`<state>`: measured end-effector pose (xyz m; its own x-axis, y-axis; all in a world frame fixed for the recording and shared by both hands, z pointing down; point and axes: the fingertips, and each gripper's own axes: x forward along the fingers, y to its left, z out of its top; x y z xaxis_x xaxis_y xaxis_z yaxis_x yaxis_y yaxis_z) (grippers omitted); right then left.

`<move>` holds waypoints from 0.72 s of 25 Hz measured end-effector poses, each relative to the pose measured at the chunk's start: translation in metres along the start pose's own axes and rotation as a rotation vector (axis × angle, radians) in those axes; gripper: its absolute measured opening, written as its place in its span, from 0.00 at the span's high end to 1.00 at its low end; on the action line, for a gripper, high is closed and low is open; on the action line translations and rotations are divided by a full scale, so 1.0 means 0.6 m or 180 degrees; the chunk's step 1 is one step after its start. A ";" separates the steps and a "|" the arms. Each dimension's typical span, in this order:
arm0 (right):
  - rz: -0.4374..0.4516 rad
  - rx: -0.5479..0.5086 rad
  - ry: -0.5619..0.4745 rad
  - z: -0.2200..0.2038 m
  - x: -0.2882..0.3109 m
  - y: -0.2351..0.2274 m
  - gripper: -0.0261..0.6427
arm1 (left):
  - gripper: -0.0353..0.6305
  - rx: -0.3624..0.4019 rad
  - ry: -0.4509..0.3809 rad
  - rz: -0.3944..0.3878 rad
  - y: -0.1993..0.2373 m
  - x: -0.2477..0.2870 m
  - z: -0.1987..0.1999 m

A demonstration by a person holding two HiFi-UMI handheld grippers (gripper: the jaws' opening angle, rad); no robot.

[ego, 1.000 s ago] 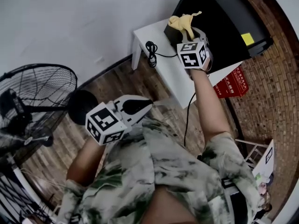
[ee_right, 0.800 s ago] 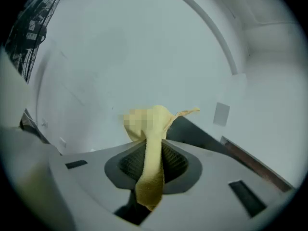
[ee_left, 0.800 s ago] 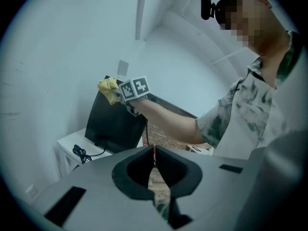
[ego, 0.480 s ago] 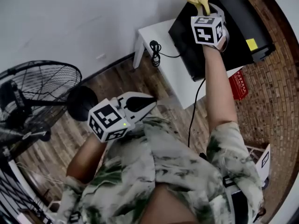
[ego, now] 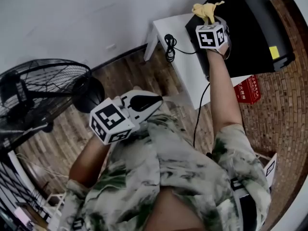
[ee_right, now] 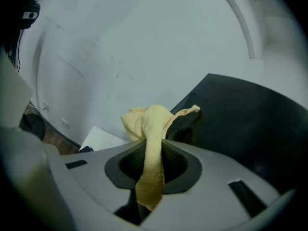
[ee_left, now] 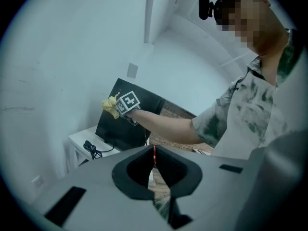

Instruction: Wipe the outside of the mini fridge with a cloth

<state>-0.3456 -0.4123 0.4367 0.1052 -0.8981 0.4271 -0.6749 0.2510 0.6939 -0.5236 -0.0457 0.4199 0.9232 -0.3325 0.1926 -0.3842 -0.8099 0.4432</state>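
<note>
The black mini fridge [ego: 250,28] stands on a small white table [ego: 185,66] against the wall. My right gripper [ego: 208,17] is shut on a yellow cloth [ego: 206,9], held at the fridge's upper left corner. In the right gripper view the yellow cloth [ee_right: 150,143] runs between the jaws and bunches beside the fridge [ee_right: 240,124]. My left gripper [ego: 153,101] is shut with nothing in it, held low near my chest. From the left gripper view I see the fridge [ee_left: 127,124], the cloth [ee_left: 110,106] and the right gripper [ee_left: 126,103] far ahead.
A black cable [ego: 169,44] lies coiled on the white table beside the fridge. A large black floor fan [ego: 43,95] stands at the left on the wooden floor. A red box [ego: 246,90] sits below the table at the right.
My right gripper with the cloth rose from the fridge's lower front corner to its upper corner, then stayed there. The left gripper stayed shut and barely moved.
</note>
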 end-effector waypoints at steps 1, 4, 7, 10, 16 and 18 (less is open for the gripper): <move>0.0021 -0.0003 0.0054 -0.010 0.010 0.011 0.83 | 0.90 -0.0011 0.0002 0.0014 0.004 -0.001 0.000; 0.0068 -0.0053 0.0168 -0.033 0.039 0.042 0.83 | 0.90 -0.0037 0.0003 0.0061 0.014 -0.004 0.000; 0.0133 -0.0068 0.0252 -0.058 0.063 0.075 0.83 | 0.90 -0.0074 0.0007 0.0107 0.022 -0.003 -0.001; 0.0222 -0.0059 0.0345 -0.082 0.081 0.108 0.83 | 0.90 -0.0098 0.0026 0.0129 0.028 -0.002 -0.003; 0.0445 -0.0064 0.0558 -0.145 0.122 0.168 0.83 | 0.90 -0.0137 0.0075 0.0164 0.042 0.009 -0.006; 0.0523 -0.0057 0.0627 -0.168 0.135 0.185 0.83 | 0.90 -0.0154 0.0111 0.0182 0.045 0.012 -0.009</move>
<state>-0.3383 -0.4209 0.6066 0.1365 -0.7575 0.6384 -0.6818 0.3957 0.6153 -0.5274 -0.0674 0.4382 0.8992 -0.3600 0.2488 -0.4371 -0.7655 0.4721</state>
